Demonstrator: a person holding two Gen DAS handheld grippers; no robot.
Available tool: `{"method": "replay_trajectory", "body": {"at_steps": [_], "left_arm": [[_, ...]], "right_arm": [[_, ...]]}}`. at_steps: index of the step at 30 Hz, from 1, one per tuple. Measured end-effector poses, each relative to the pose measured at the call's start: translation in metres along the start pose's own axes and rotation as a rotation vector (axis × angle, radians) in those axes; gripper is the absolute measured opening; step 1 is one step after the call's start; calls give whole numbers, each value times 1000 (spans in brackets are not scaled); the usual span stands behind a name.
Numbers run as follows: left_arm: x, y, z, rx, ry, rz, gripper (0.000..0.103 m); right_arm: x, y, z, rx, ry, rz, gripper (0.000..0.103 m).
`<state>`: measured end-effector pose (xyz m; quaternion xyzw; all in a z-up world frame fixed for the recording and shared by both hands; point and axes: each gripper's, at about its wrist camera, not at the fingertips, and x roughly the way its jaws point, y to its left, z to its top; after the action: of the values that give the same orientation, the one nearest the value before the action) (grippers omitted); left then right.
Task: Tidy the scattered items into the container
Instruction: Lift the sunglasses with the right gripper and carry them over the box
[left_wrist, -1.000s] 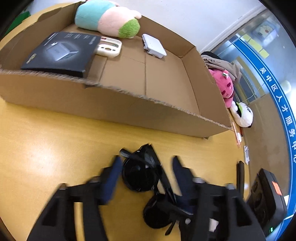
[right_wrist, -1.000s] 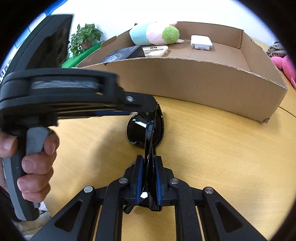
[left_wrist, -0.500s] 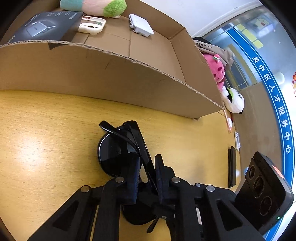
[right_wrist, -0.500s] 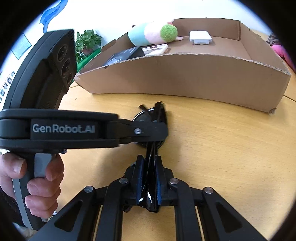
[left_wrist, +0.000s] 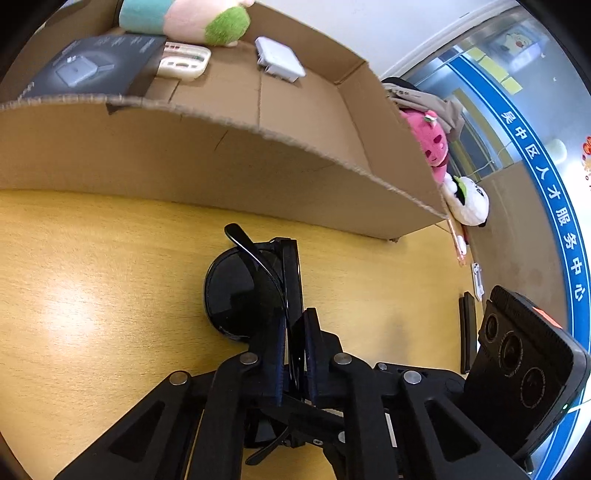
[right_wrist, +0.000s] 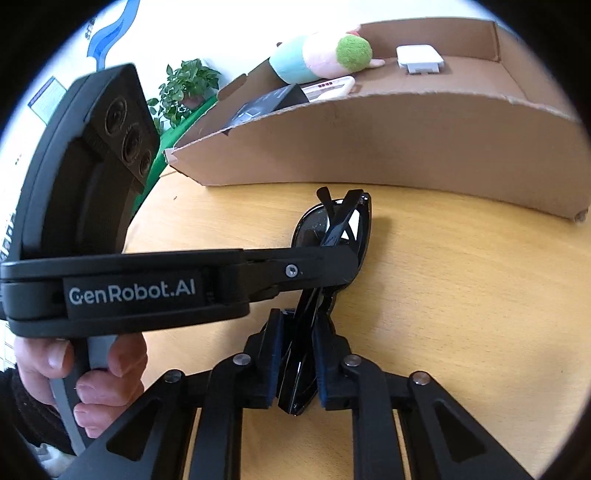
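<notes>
Black sunglasses lie folded on the yellow table, just in front of the cardboard box. My left gripper is shut on the frame near its middle. In the right wrist view the sunglasses also sit between the pads of my right gripper. Its jaws are opening slightly, though the pads still touch the frame. The left gripper comes in from the left, held by a hand. The box holds a plush toy, a black carton, a white remote and a white adapter.
A pink plush and a panda plush sit beyond the box's right end. A pen and a black strip lie near the table's right edge. A potted plant stands behind the box on the left.
My left gripper has gone from wide open to shut on the sunglasses and sits closer to the box wall. The right gripper has kept its place on the frame.
</notes>
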<state>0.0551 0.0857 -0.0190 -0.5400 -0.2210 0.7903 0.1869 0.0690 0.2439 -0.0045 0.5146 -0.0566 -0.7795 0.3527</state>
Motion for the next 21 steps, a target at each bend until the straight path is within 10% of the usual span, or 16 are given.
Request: {"method": "replay_trajectory", "body": {"at_steps": [21], "left_arm": [[-80,-80,72,196,-211,11,9]], "right_arm": [[-81,22,72,-109,-228,-16,11]]}}
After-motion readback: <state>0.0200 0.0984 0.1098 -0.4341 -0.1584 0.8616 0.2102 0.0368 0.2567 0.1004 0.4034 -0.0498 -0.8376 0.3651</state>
